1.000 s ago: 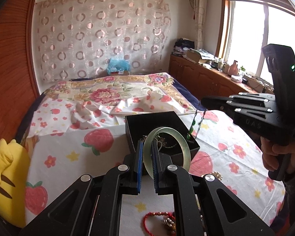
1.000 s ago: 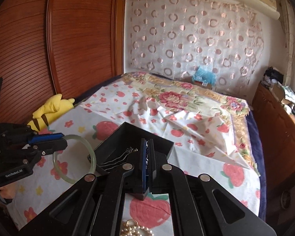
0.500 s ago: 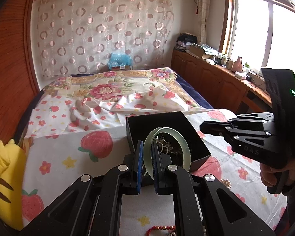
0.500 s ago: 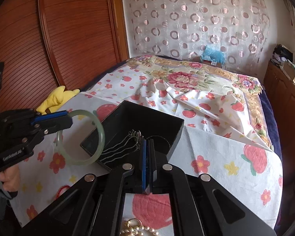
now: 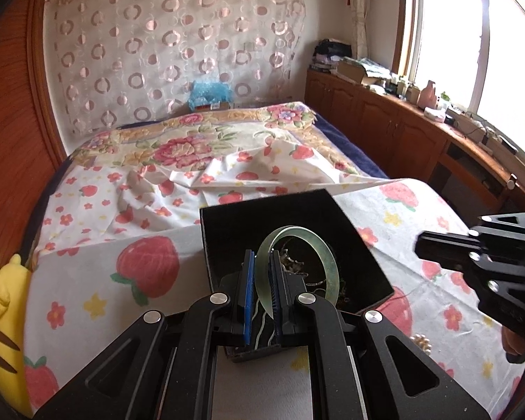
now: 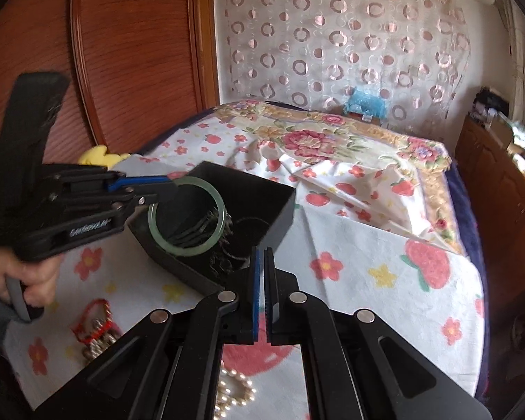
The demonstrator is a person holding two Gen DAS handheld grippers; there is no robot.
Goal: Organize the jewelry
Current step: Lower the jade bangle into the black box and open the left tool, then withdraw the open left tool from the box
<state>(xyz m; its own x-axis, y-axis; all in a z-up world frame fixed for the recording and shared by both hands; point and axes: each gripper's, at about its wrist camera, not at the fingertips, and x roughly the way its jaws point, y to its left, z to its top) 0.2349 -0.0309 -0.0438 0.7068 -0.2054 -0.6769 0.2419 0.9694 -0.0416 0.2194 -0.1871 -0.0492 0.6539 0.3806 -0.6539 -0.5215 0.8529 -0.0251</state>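
Note:
My left gripper is shut on a pale green jade bangle and holds it upright over the open black jewelry box on the bed. The right wrist view shows the left gripper, the bangle and the box, with dark chains inside. My right gripper is shut and empty, just in front of the box's near corner. It also shows in the left wrist view at the right of the box.
A red bead bracelet and pearl strands lie on the strawberry-print sheet in front of the box. A yellow plush toy sits at the left. Wooden cabinets run along the right.
My left gripper has carried the bangle forward and down over the box. My right gripper has drawn back to the right of the box.

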